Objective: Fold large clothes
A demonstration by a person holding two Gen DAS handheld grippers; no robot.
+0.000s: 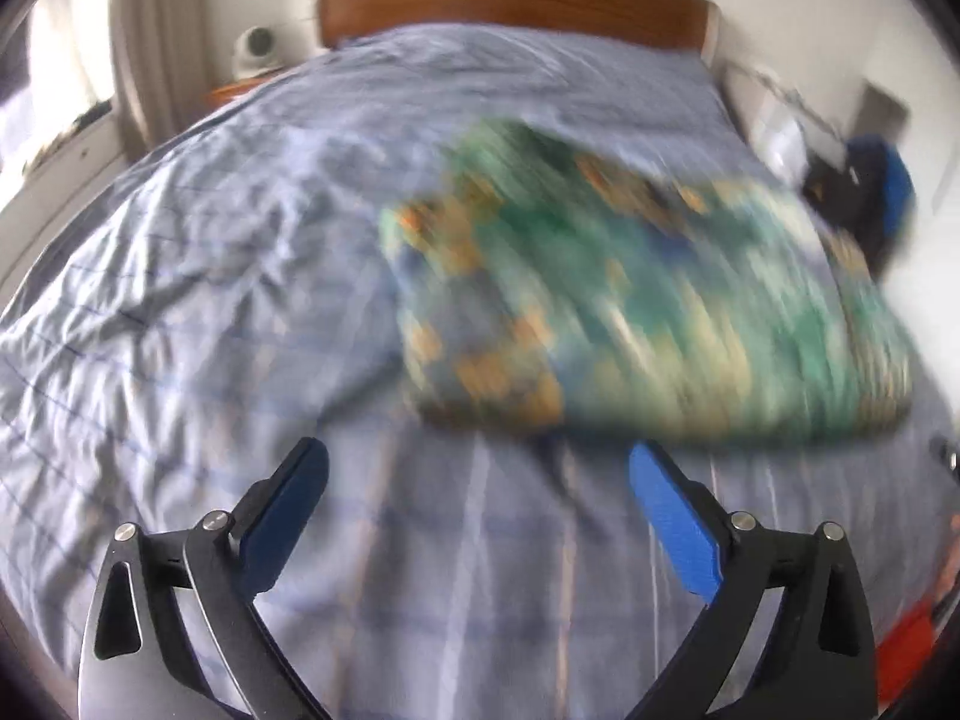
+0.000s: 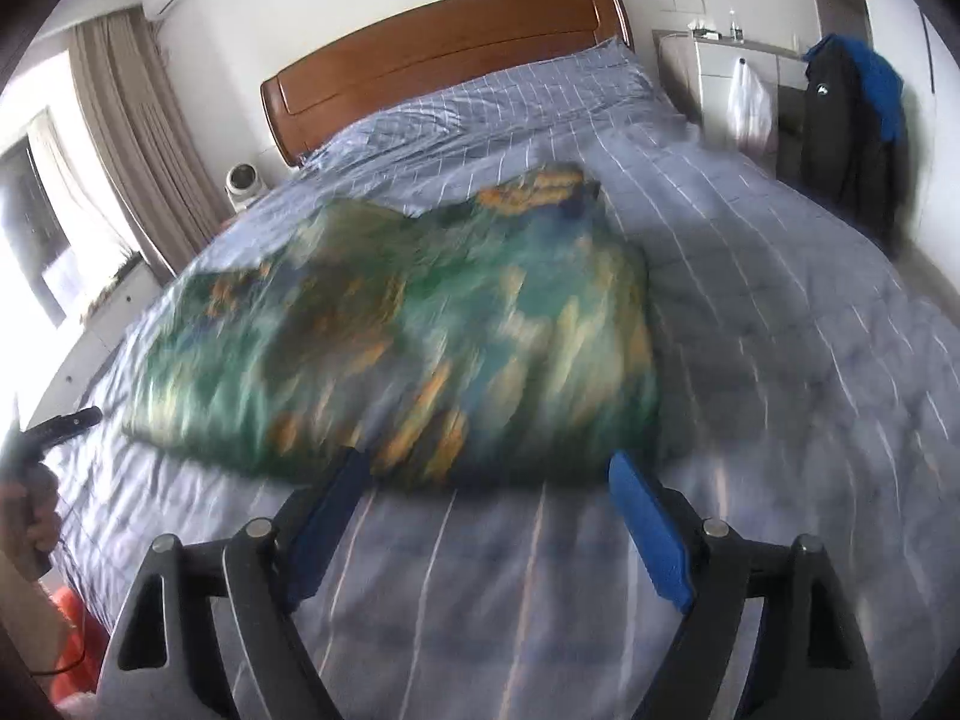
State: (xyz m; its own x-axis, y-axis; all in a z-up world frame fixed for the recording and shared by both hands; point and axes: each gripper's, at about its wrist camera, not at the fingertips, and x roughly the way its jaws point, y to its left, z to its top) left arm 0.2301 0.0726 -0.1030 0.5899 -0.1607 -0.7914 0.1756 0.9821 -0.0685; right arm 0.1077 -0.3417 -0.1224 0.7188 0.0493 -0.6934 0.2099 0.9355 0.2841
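now, bed (image 2: 780,312): blue checked cover, wrinkled, wooden headboard (image 2: 444,54) at the far end.
garment (image 2: 408,336): green and orange printed cloth, blurred, lying in a bunched slab mid-bed.
left gripper (image 1: 479,480): wide apart, empty, just short of the cloth's near edge.
right gripper (image 2: 489,480): wide, empty, at the near hem.
risk: pinching the cover along with the hem would likely drag both and spoil the fold.

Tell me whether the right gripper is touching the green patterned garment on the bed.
Cannot tell. In the right wrist view the right gripper is open, its fingertips meeting the near edge of the green patterned garment in the image, but motion blur hides whether they touch.
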